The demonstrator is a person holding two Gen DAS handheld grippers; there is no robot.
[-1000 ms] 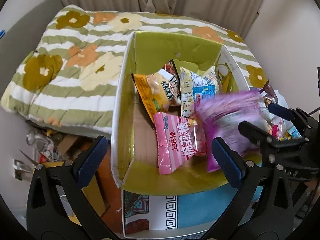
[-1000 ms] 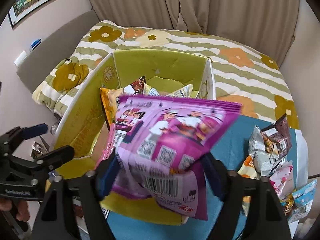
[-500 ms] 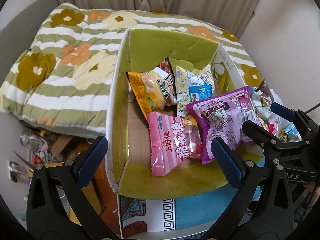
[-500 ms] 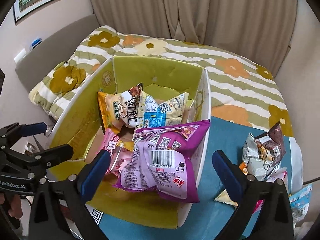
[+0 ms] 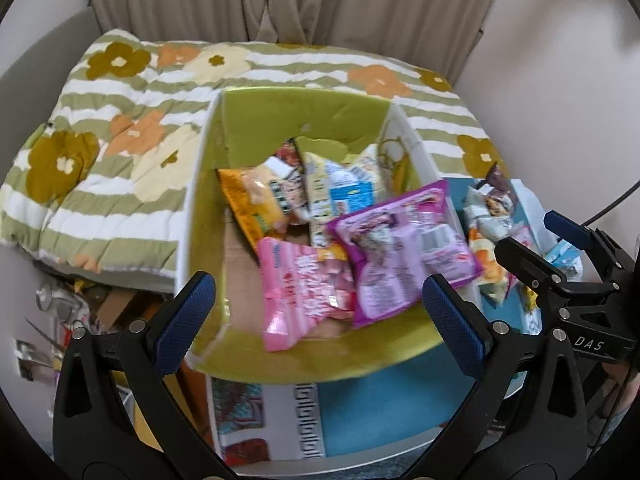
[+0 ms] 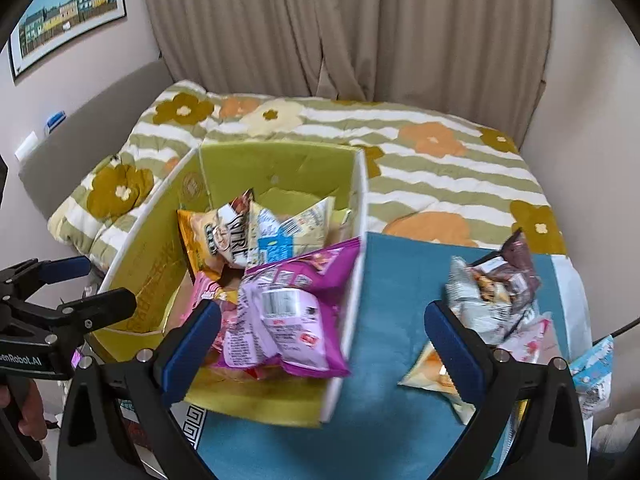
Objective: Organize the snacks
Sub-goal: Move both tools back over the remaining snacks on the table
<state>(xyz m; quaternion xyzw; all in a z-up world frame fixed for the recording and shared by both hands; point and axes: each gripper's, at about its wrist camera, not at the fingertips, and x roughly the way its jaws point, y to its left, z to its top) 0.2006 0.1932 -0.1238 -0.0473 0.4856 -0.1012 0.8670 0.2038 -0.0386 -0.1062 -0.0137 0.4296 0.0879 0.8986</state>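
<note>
Fingers on both grippers are spread wide with nothing between them. The right gripper [image 6: 322, 344] hangs over the near edge of the green cardboard box [image 6: 280, 168], and the purple snack bag [image 6: 288, 312] lies inside the box just past its left finger [image 6: 192, 344], leaning on the box's right wall. The left gripper [image 5: 320, 320] hovers at the box's near side too; the pink candy bag [image 5: 304, 292] sits between its fingers in view, lower down in the box beside the purple one. An orange chip bag [image 5: 252, 200] stands further back. Loose snack packets [image 6: 492, 292] lie on the blue tabletop [image 6: 396, 280], just beyond the right finger.
</note>
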